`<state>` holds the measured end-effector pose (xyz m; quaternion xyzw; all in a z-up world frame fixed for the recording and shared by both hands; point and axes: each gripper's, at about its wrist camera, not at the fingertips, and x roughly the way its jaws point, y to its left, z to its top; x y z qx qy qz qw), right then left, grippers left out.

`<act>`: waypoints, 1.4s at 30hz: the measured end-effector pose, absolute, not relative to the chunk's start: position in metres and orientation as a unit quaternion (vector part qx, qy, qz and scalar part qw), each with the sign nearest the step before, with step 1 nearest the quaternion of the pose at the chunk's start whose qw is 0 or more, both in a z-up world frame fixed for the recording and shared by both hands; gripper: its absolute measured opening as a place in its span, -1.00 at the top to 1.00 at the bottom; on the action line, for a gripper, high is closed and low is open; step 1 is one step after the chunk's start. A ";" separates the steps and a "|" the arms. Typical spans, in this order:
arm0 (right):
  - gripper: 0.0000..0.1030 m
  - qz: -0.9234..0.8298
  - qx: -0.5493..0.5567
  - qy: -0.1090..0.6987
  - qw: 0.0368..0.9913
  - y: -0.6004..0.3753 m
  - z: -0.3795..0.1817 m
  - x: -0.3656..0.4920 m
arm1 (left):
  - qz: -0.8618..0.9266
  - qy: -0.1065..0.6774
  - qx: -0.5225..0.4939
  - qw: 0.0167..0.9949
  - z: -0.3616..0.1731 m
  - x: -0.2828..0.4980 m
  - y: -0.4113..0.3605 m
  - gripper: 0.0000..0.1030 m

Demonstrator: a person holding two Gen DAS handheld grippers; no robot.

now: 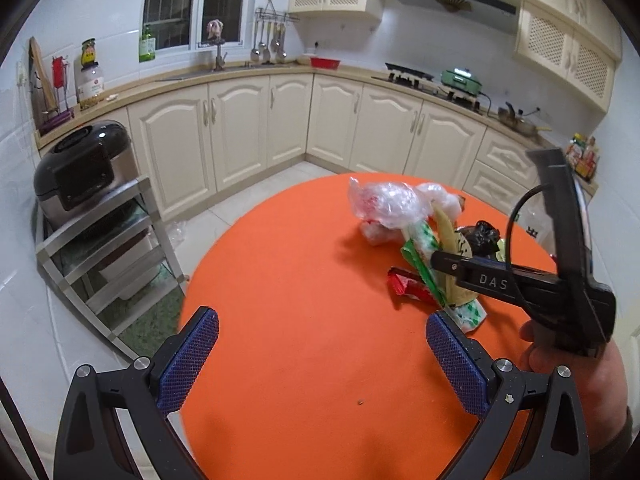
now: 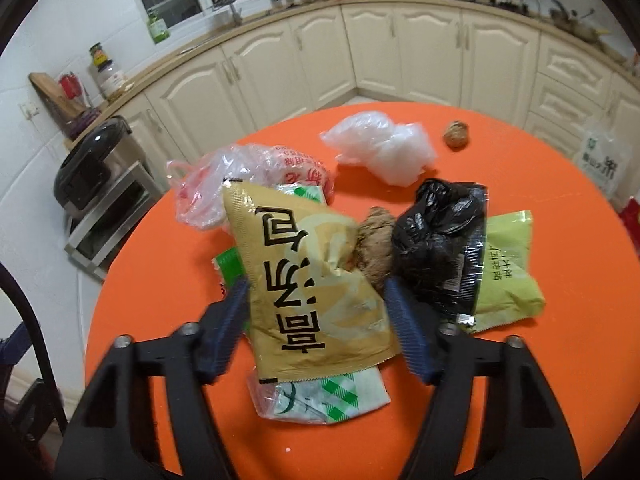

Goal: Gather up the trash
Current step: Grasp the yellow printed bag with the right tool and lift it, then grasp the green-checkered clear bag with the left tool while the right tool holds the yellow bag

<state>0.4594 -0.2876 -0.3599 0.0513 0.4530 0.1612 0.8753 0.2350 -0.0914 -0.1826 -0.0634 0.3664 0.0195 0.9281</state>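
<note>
A heap of trash lies on the round orange table (image 1: pixel 300 280). My right gripper (image 2: pixel 316 308) is shut on a tan packet (image 2: pixel 304 280) with black print, its blue pads pressing both long edges. Under the packet lies a green-and-white wrapper (image 2: pixel 332 396). To its right are a brown lump (image 2: pixel 374 236), a crumpled black bag (image 2: pixel 436 232) and a light green packet (image 2: pixel 508 264). Behind are a clear bag with red print (image 2: pixel 240 172) and a white plastic bag (image 2: pixel 384 148). My left gripper (image 1: pixel 320 344) stands open over bare table, left of the heap, nothing between its pads.
A small brown ball (image 2: pixel 456 134) sits alone near the table's far edge. A red wrapper (image 1: pixel 408 284) lies at the heap's near side. A metal rack with a black rice cooker (image 1: pixel 80 168) stands left of the table. A white printed bag (image 2: pixel 600 160) is on the floor at right.
</note>
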 end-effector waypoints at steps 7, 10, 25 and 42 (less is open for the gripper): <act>0.51 0.178 0.079 0.438 0.877 -0.318 -0.353 0.445 | -0.007 0.380 -0.063 0.923 -0.196 0.268 -0.102 -0.98; 0.66 0.177 0.095 0.432 0.879 -0.336 -0.349 0.436 | -0.023 0.384 -0.062 0.921 -0.201 0.284 -0.109 -0.98; -0.15 0.228 0.127 0.471 0.843 -0.353 -0.376 0.445 | -0.024 0.411 -0.055 0.910 -0.223 0.345 -0.104 -0.98; 0.88 0.156 0.061 0.419 0.893 -0.388 -0.342 0.395 | -0.043 0.418 -0.047 0.906 -0.249 0.370 -0.144 -0.94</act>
